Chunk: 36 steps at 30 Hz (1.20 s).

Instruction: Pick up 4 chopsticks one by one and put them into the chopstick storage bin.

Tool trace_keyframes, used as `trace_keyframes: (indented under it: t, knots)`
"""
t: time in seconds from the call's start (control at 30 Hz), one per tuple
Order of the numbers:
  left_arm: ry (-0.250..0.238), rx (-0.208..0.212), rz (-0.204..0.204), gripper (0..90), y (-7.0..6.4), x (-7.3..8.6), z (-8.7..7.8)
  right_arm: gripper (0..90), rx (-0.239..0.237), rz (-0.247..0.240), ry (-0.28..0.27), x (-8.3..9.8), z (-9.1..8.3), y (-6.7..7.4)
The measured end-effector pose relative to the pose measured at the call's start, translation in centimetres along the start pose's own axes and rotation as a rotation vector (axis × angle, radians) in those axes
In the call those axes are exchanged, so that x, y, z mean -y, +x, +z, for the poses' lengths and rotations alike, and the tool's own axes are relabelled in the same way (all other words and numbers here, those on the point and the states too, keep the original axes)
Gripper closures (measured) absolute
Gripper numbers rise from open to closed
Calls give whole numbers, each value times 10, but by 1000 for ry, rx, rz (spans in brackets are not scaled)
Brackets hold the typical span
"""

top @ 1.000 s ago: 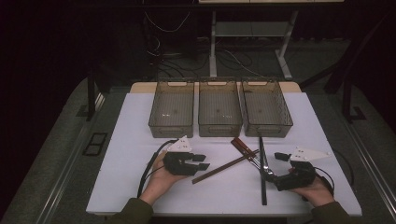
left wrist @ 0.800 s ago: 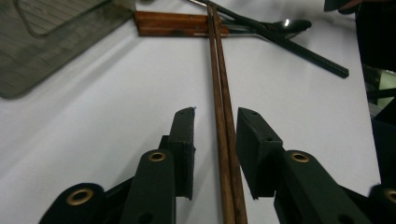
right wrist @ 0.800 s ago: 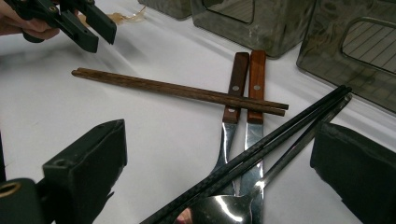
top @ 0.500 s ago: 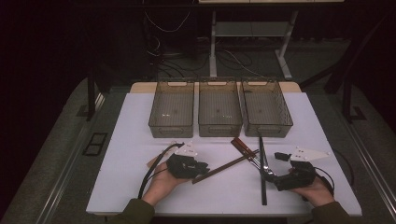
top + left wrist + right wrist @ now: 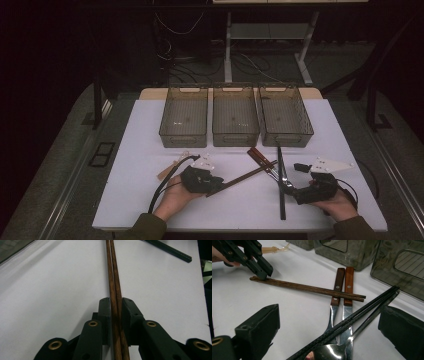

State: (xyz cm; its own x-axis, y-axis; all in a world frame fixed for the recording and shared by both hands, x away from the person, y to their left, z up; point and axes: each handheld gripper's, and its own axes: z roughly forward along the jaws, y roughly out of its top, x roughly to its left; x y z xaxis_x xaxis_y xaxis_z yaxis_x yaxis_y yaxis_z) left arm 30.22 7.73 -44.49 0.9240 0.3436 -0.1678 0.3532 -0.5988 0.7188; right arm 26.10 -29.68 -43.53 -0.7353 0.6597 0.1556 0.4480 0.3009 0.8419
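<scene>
— Where do your left jaws stand right now?

— Your left gripper point(image 5: 214, 186) has just been closing, and its jaws now clamp the near end of the brown wooden chopsticks point(image 5: 113, 287). In the left gripper view the pair runs straight up between the two black pads, touching both.

— And where are those chopsticks on the counter point(image 5: 140, 150)?

— They lie flat on the white surface, slanting from your left gripper up toward the middle. Their far tips rest across the wooden handles of a fork and knife point(image 5: 342, 285) — you can see that crossing plainly in the right gripper view.

— What about your right hand?

— Your right gripper point(image 5: 295, 192) sits low at the near right of the counter, jaws well apart and closed on nothing. Between them, in its own view, lie the black chopsticks point(image 5: 362, 308) and the bowl of a metal spoon point(image 5: 332, 351), which the pads do not touch.

— Anything else near you?

— Three smoky clear bins point(image 5: 235, 120) stand side by side at the far edge of the white sheet. A pale wooden piece point(image 5: 172, 167) lies just left of your left gripper; what it is I cannot tell.
</scene>
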Motion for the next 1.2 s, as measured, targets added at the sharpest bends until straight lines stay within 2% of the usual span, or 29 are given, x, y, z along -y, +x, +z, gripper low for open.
trace_keyframes:
  t: [0.5,0.7,0.73,0.97,1.2]
  knots:
    - [8,-21,3,775,2,0,1,40,0,-2,2,0,0,0]
    - [19,-62,10,775,3,1,0,40,1,-2,3,0,0,0]
    - [25,-80,8,776,4,1,0,40,0,-2,3,0,0,0]
    - [23,-75,5,770,5,1,1,40,0,-2,3,0,0,0]
    - [-24,-64,-13,745,5,-3,3,40,3,0,4,0,1,0]
